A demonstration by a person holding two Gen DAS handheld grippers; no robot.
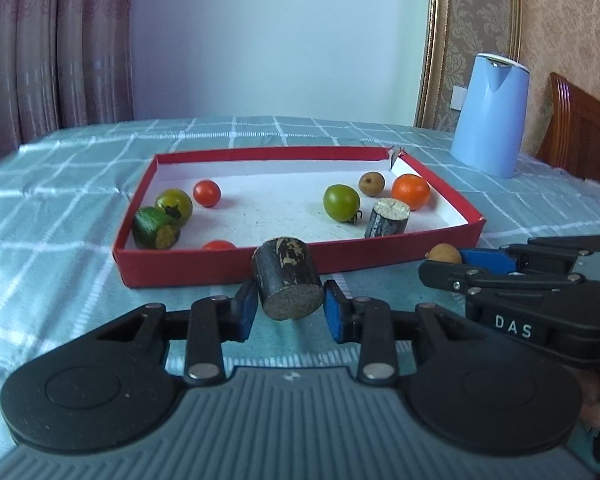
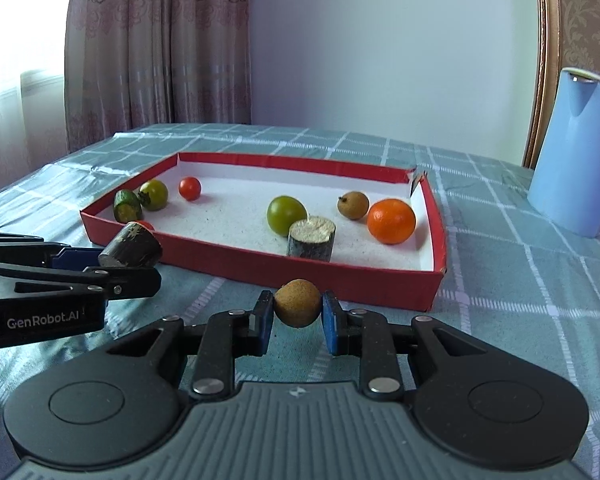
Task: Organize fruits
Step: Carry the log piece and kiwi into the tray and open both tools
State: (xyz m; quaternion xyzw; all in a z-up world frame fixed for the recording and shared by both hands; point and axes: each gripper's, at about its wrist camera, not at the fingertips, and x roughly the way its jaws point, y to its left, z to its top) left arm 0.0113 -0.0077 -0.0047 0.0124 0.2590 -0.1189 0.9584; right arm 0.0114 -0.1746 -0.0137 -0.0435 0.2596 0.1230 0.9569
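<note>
Left tool is clamped on a dark sugarcane segment, held tilted, just short of the near wall of the red tray. Right tool is clamped on a small brown longan, also outside the near wall, above the checked bed cover.

Risks, as judged: the cane segment is gripped across its curved bark and could rotate or slip from the pads; the round longan could squirt out under uneven pressure and roll off the bed. The two tools sit near each other and could collide on a shared approach, and a low carry could catch the tray wall.

Tray contents: at the left end, a cut green piece, a green tomato and two red tomatoes; toward the right end, a second green tomato, an upright cane segment, another longan and an orange. A blue jug stands beyond the tray's far right corner.
</note>
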